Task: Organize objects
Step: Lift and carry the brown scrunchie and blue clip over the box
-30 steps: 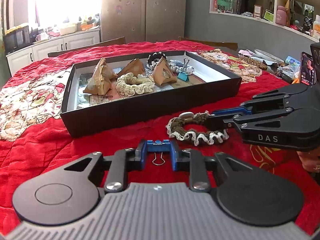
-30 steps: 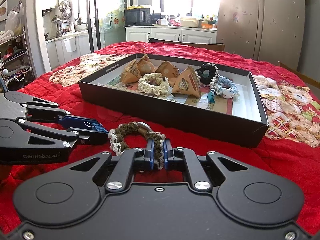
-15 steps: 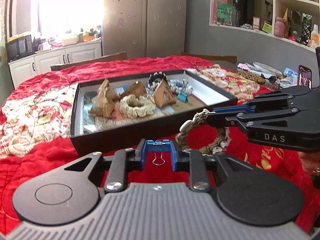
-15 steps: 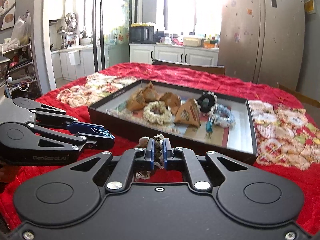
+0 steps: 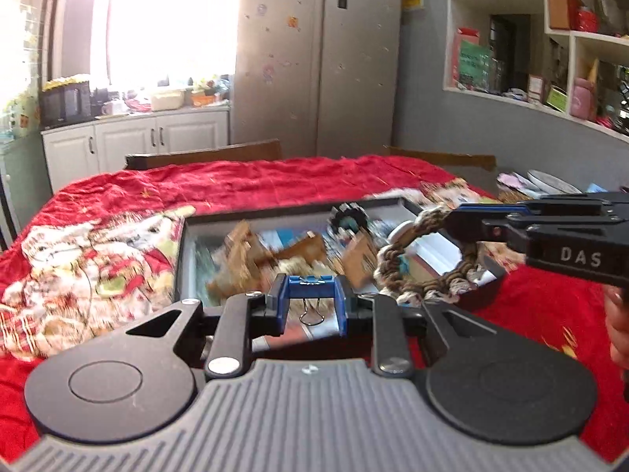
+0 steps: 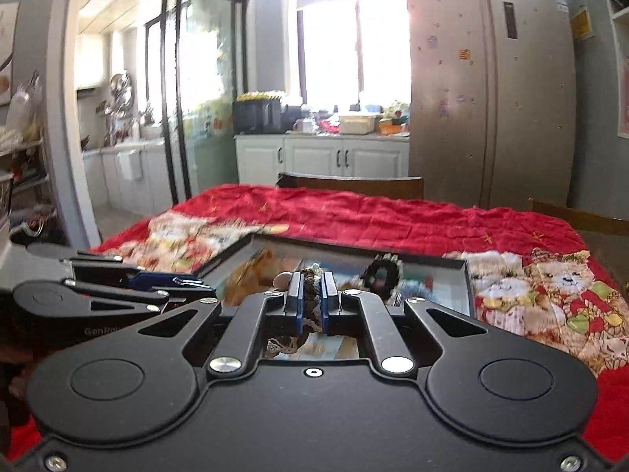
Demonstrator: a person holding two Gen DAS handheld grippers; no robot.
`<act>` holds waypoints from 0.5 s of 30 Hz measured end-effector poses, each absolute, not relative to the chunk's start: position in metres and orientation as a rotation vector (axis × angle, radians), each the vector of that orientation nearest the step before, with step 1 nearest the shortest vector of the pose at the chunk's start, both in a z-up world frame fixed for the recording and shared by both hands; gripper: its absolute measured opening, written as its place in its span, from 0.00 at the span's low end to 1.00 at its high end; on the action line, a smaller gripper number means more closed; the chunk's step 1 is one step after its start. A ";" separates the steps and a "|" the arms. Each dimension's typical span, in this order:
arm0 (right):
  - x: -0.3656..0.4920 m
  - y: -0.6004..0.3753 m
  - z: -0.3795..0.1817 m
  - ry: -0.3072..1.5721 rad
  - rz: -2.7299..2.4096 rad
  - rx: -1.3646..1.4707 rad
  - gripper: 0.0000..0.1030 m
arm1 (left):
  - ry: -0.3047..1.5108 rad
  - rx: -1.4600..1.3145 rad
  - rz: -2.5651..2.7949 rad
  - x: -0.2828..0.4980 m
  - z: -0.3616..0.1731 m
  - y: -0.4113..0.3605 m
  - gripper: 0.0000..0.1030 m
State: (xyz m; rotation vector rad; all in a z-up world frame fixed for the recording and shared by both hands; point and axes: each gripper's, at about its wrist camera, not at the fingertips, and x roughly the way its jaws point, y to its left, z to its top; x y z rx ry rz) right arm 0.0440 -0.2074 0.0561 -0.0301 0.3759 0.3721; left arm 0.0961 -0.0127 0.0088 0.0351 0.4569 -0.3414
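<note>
My left gripper (image 5: 311, 285) is shut on a blue binder clip (image 5: 311, 282) whose wire handle hangs down, held above the near edge of the black tray (image 5: 180, 259). My right gripper (image 6: 310, 295) is shut on a brown-and-cream crocheted scrunchie (image 6: 310, 306). In the left wrist view the same scrunchie (image 5: 416, 259) dangles as a loop from the right gripper's tip (image 5: 452, 220) over the tray's right end. The tray holds brown triangular packets (image 5: 240, 251), a cream scrunchie and a dark scrunchie (image 6: 379, 273), all blurred.
A red quilted cloth (image 6: 393, 216) with bear patches (image 6: 550, 295) covers the table. Wooden chair backs (image 5: 204, 157) stand at its far side. Behind are a fridge (image 5: 314, 59), white cabinets and wall shelves (image 5: 550, 59).
Both grippers have risen off the cloth with their loads and now hang over the tray's near side. The scrunchie left the table and hangs free.
</note>
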 end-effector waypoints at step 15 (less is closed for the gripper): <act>0.112 -0.214 0.045 0.370 0.272 0.077 0.08 | 0.434 0.043 -0.264 0.156 -0.004 -0.026 0.27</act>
